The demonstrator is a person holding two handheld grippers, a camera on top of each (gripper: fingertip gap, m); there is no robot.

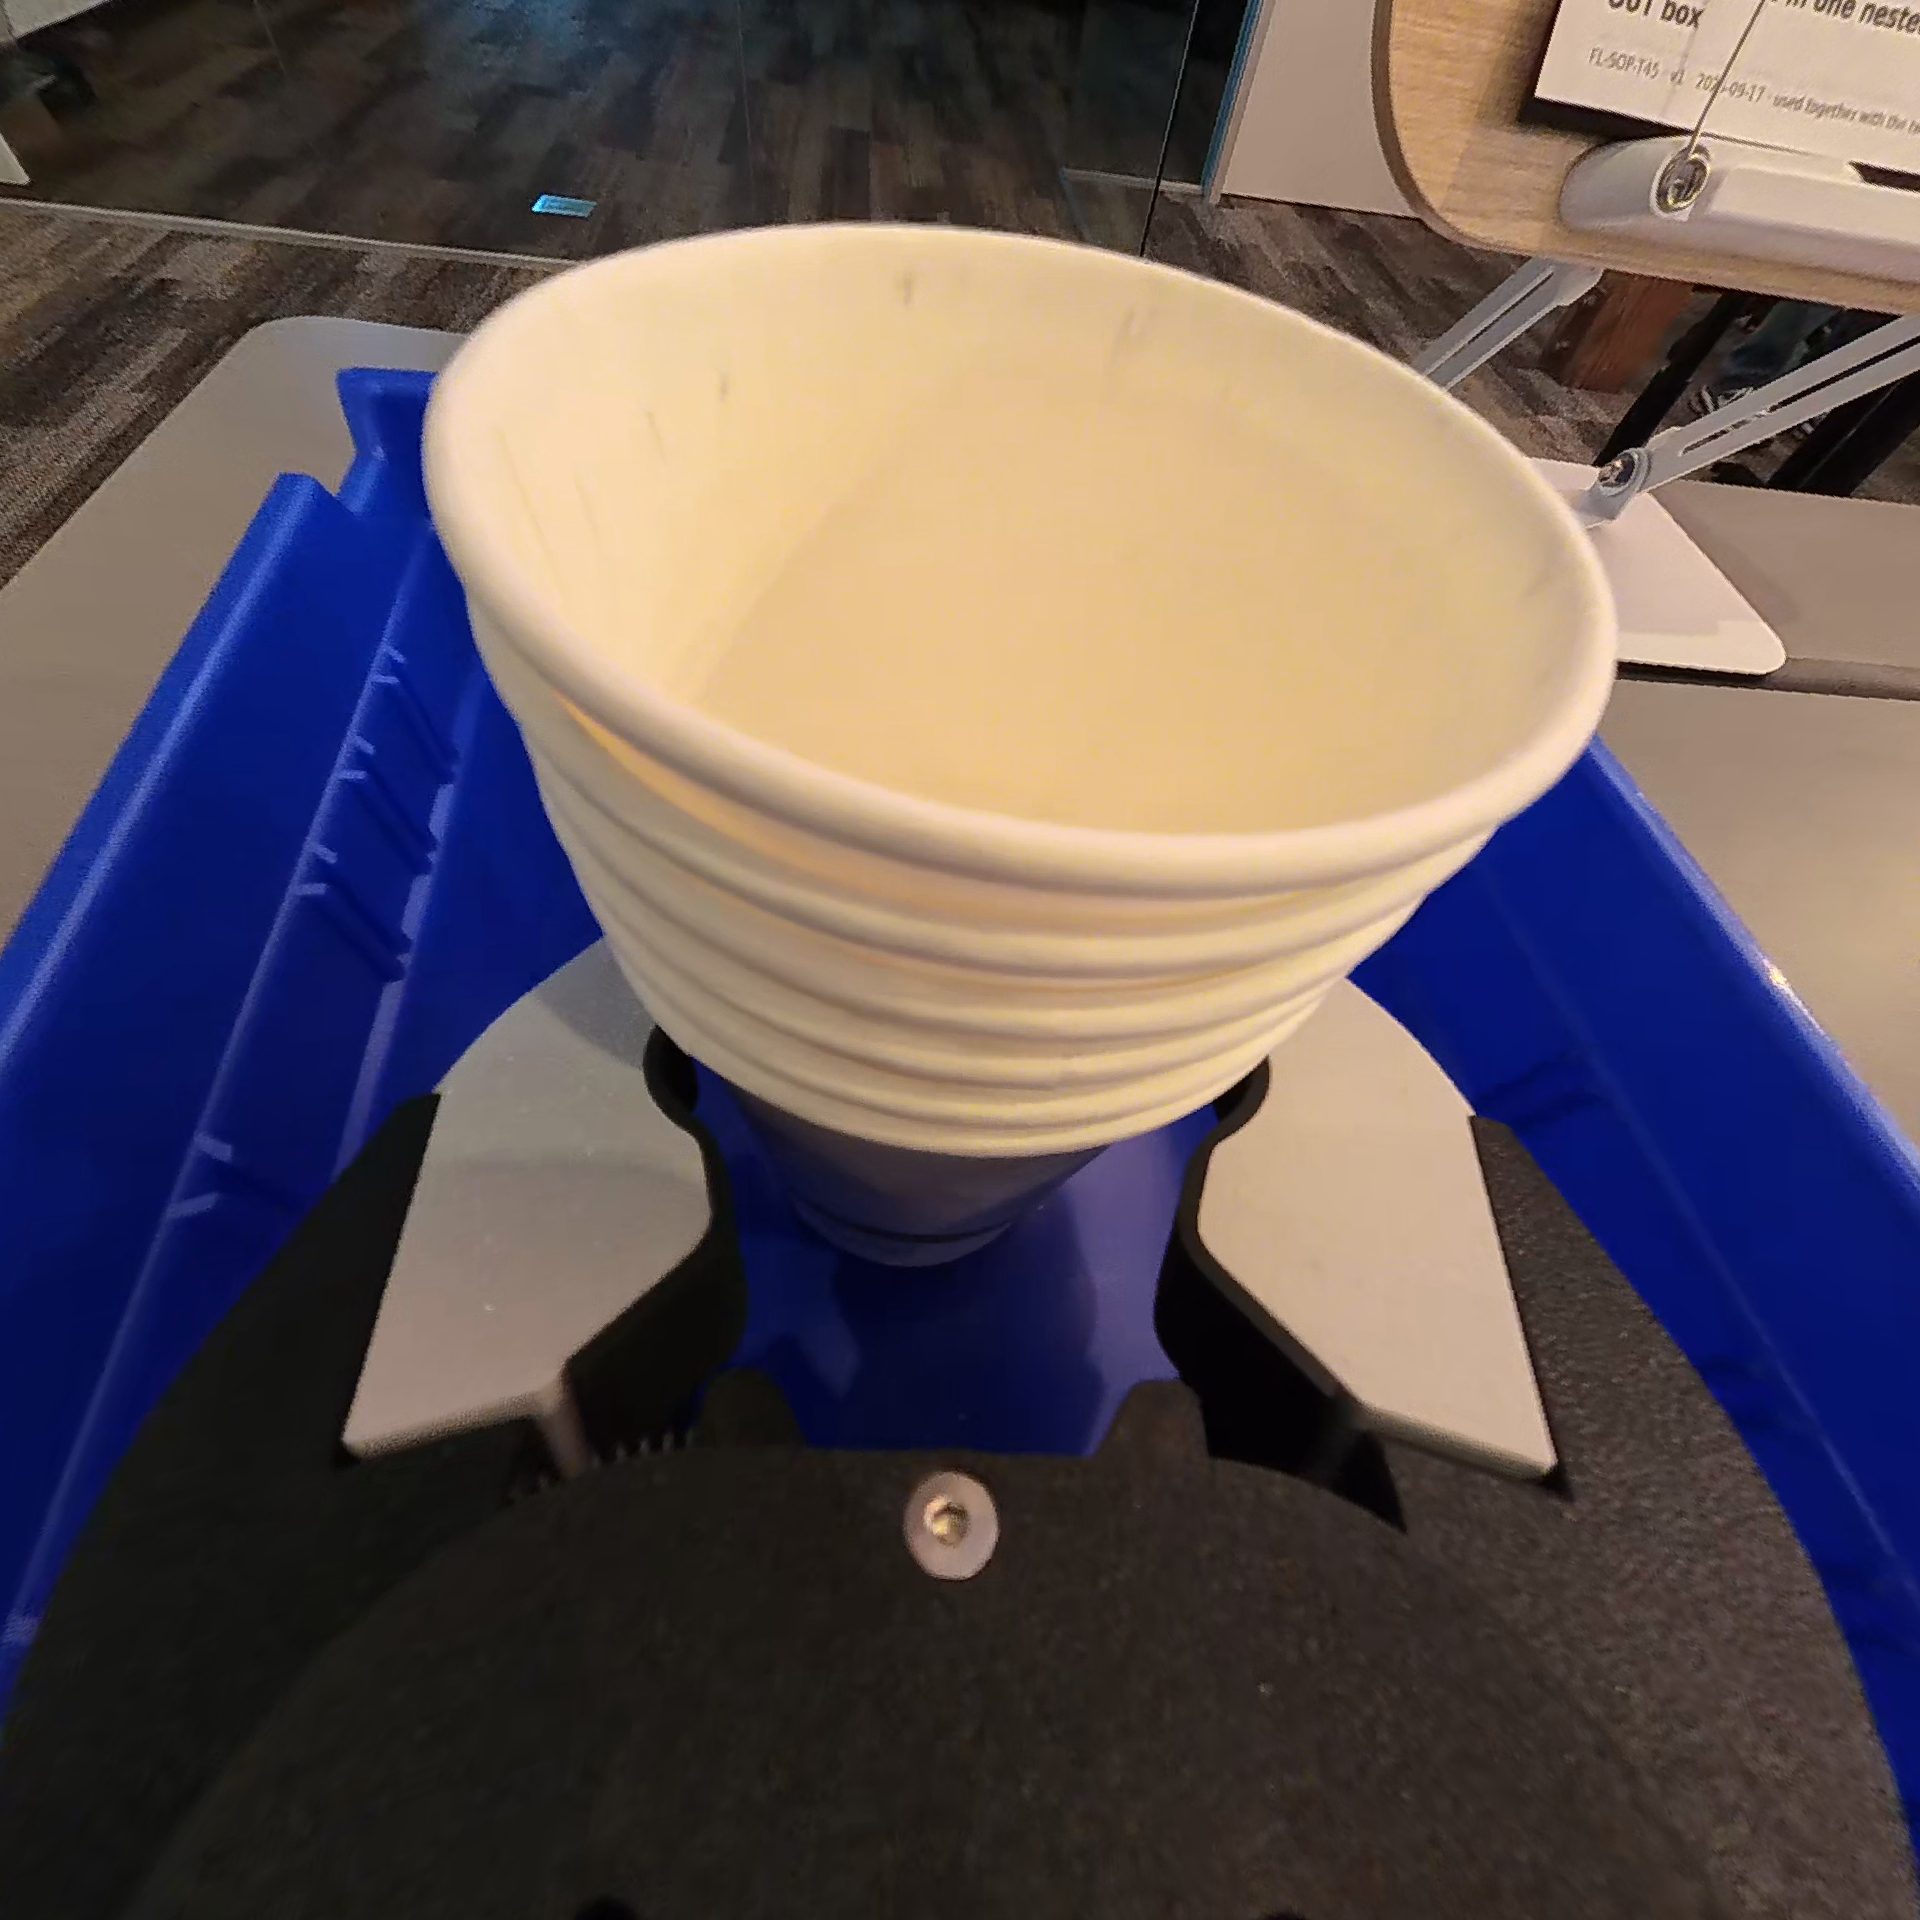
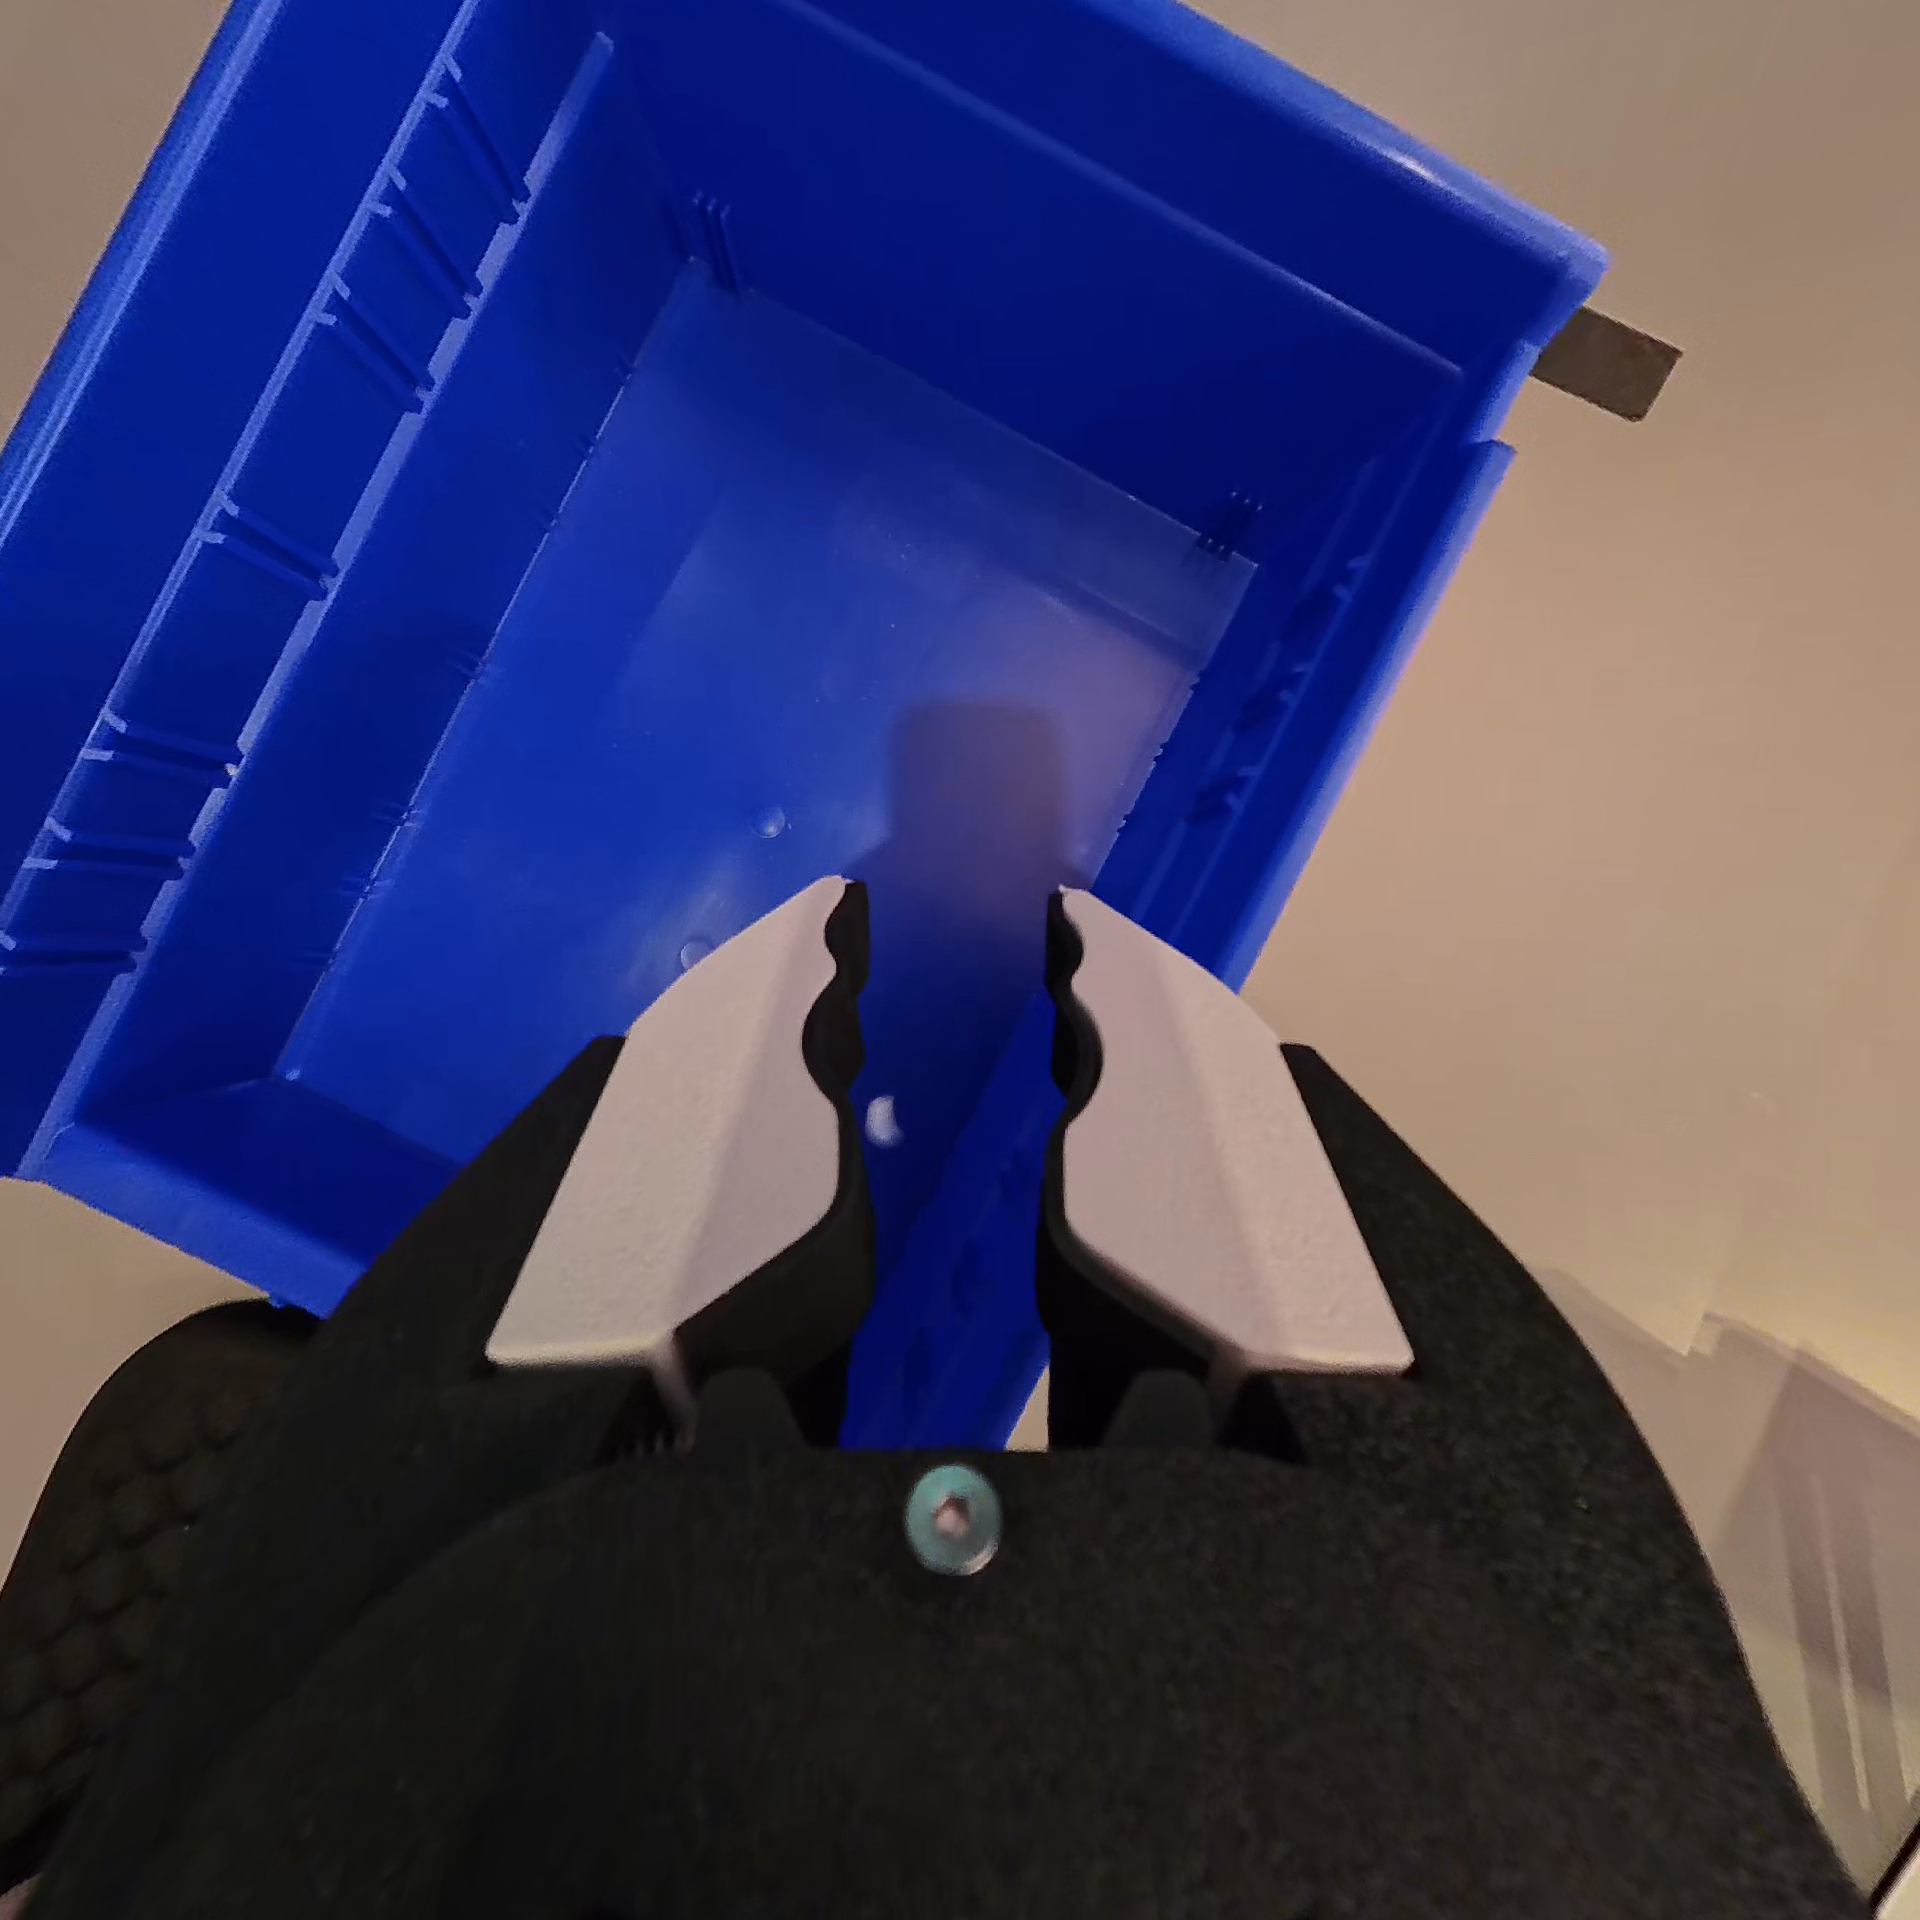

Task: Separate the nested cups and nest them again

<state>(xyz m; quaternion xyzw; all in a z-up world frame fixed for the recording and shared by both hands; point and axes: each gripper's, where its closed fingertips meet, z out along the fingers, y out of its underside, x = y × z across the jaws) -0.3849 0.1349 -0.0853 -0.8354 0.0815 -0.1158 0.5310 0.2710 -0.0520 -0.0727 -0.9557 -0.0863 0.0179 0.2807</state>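
Between left hand-held gripper (image 1: 956,1132) jaws: one stack (image 1: 997,665), roughly seven cups.

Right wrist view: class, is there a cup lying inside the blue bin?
No: the blue bin shows only its bare floor, and the right hand-held gripper holds nothing between its parted fingers.

Two matching handheld grippers, black bodies and pale grey fingers.

The left gripper (image 1: 956,1122) had a rough-textured black housing with one silver hex screw (image 1: 948,1523) at its centre, flat grey finger plates (image 1: 540,1226) and black wavy-edged inner pads. The right gripper (image 2: 956,914) showed the same build: grainy black shell, a bluish-tinted hex screw (image 2: 951,1522), light grey angled fingers (image 2: 717,1122) with scalloped black liners, and a dimpled black grip (image 2: 94,1538) at lower left.
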